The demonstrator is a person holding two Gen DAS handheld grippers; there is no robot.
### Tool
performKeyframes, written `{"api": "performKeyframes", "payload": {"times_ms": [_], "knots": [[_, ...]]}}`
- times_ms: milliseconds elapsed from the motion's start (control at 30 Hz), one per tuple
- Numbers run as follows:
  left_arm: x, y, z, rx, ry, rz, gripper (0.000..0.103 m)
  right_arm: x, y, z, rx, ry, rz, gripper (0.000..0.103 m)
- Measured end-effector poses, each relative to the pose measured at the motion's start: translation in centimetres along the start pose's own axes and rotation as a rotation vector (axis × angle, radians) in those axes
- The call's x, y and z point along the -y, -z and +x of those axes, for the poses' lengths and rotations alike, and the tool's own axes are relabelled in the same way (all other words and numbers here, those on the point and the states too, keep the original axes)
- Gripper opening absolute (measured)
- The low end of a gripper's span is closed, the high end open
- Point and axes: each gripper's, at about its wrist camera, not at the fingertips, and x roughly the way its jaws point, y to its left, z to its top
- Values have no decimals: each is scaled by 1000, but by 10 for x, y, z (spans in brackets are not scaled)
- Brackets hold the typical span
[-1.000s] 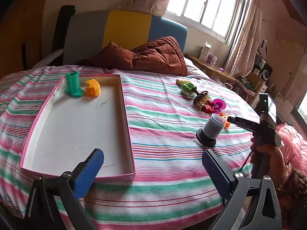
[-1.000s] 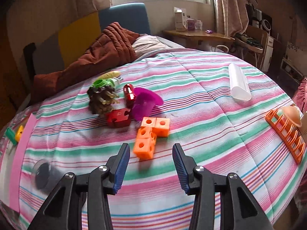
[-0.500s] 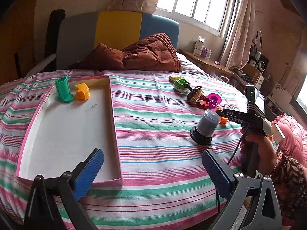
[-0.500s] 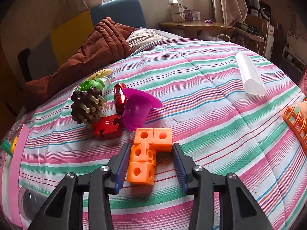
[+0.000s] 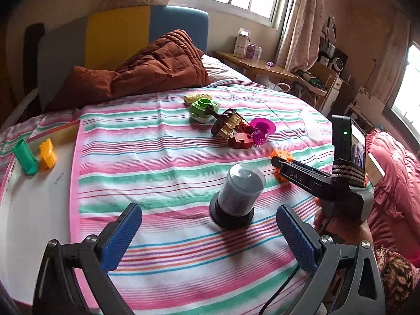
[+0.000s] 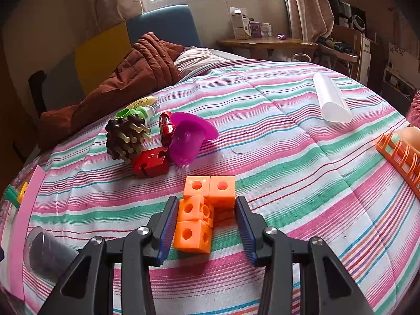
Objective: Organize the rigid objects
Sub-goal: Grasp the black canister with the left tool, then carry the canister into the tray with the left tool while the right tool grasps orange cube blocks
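1. At the far left, a pink-rimmed tray [image 5: 74, 183] is seen lying on the striped bedspread [image 5: 162, 157]; a green piece [image 5: 25, 157] and a yellow piece [image 5: 47, 154] are placed side by side in its far corner.
2. The left hand-held gripper [image 5: 208, 236] is held released above the bedspread, its blue-padded fingers [image 5: 122, 236] spread wide and nothing gripped between them.
3. A clear-domed disc case [image 5: 240, 194] on a black base is stood upright on the bedspread just ahead of that gripper, slightly right of its centre line.
4. Farther back, a cluster is gathered: a green toy [image 5: 203, 110], a brown spiky piece [image 6: 127, 137], a red block [image 6: 151, 161] and a magenta cup [image 6: 186, 139] tipped on its side, the last three touching one another.
5. The orange cube cluster [image 6: 202, 215] is set on the bedspread near that group, between the fingers of the right hand-held gripper [image 6: 207, 225]. The jaws are parted; the left pad is at or against the cubes, while a gap is left at the right pad.
6. To the right, a white tube [image 6: 330, 99] is laid on its side, and an orange rack [image 6: 401, 157] is seen at the edge.
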Motion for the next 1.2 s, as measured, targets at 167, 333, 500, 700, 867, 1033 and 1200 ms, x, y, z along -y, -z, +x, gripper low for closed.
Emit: {"api": "performKeyframes", "payload": {"times_ms": [167,333,500,700,867,1033,1200], "knots": [[17,-7,36,-34,39,63,103,3,1,1,10,-11,12,44],[15,-12,59,-47,33,43,101,4,2,1,15,-16,17,44],[20,-12,69,-43,16,114,75,5,2,1,19,-17,18,44],[22,-8,71,-51,30,143,44,6,2,1,22,-17,17,44],[10,-7,59,-40,55,87,44,6,2,1,21,-16,16,44],[-6,-4,42,-27,52,43,44,5,2,0,20,-15,15,44],[-25,-4,26,-11,55,-8,44,5,2,0,18,-9,9,44]]}}
